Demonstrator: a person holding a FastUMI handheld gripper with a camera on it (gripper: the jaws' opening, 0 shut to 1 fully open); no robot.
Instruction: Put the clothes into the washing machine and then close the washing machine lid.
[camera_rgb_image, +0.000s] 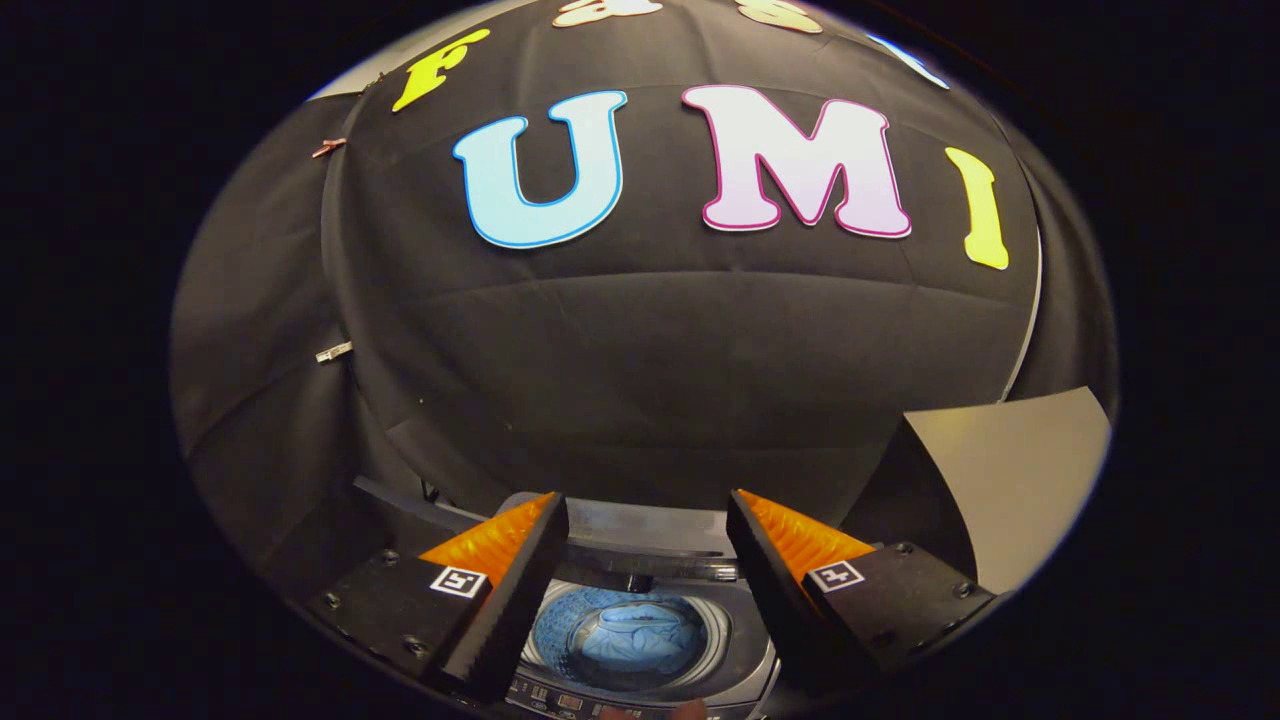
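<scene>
Claw (648, 520) is spread wide w/ nothing between its fingers (500, 590), hanging above the washing machine (740, 640), whose top opening sits between and below the two fingers. Clothes (640, 630), a blue bundle, lie down inside the drum (555, 630), and the lid (650, 535) stands raised at the back of the opening, just past the fingertips; control panel (560, 700) runs along the machine's near edge. Beyond the machine is the booth's black cloth wall (640, 380), w/ a pale flat board (1010, 470) off to the right, apart from the machine.
</scene>
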